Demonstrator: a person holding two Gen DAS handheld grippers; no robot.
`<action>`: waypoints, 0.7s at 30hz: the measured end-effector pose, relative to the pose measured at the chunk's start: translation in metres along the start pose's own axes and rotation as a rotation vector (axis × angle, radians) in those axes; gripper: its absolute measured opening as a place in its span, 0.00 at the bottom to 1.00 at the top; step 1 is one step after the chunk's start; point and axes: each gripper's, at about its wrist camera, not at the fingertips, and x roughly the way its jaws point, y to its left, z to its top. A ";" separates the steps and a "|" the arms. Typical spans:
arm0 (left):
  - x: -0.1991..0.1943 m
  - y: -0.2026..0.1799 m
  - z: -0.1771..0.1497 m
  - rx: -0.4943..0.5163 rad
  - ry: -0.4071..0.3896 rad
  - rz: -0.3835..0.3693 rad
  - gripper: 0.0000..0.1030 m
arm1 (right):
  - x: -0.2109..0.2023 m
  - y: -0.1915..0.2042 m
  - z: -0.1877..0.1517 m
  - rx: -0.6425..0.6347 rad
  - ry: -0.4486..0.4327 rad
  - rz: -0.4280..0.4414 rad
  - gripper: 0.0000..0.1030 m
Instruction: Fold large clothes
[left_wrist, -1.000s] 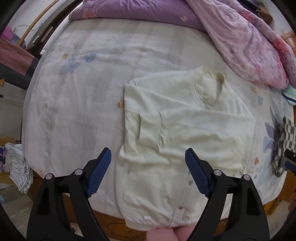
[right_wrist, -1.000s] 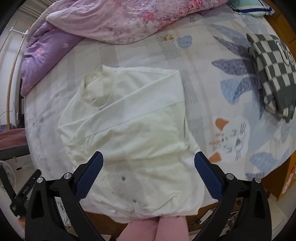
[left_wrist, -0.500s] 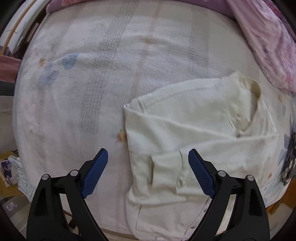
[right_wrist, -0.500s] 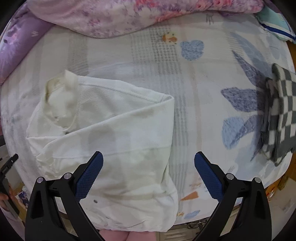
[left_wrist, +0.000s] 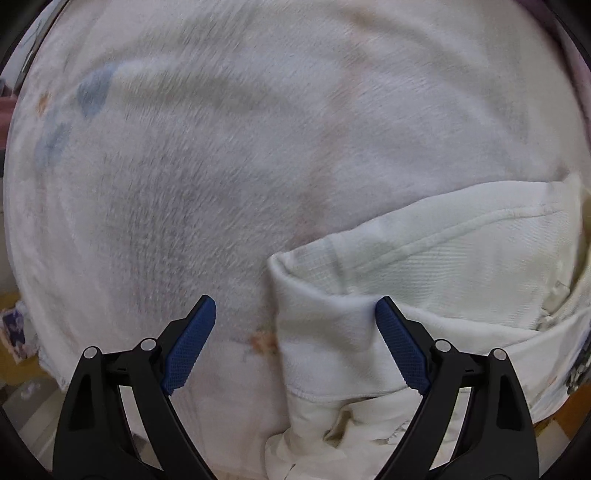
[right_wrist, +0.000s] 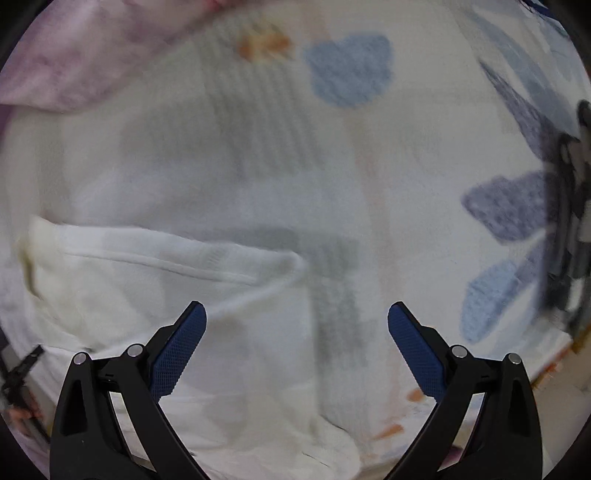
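Both grippers have dropped close over the cream cardigan (left_wrist: 443, 266), fingers spread wide; purple quilt (right_wrist: 62, 62) behind.

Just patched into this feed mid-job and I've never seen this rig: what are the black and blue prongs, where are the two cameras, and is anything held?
The prongs are two-finger grippers a person holds, one per hand, each with its own fisheye camera looking along the fingers. The left gripper is open over the folded shoulder edge of a cream sweater on a printed bedsheet. The right gripper is open at the sweater's other side, by a pink quilt. Neither holds anything.
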 end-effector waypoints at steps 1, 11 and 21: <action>-0.007 -0.006 0.000 0.027 -0.018 -0.045 0.86 | -0.003 0.008 0.000 -0.022 0.004 0.058 0.92; -0.057 -0.136 0.061 0.249 -0.144 -0.350 0.86 | -0.001 0.167 0.040 -0.318 0.004 0.232 0.81; -0.012 -0.187 0.081 0.383 -0.186 -0.182 0.27 | 0.046 0.201 0.058 -0.377 0.047 0.127 0.20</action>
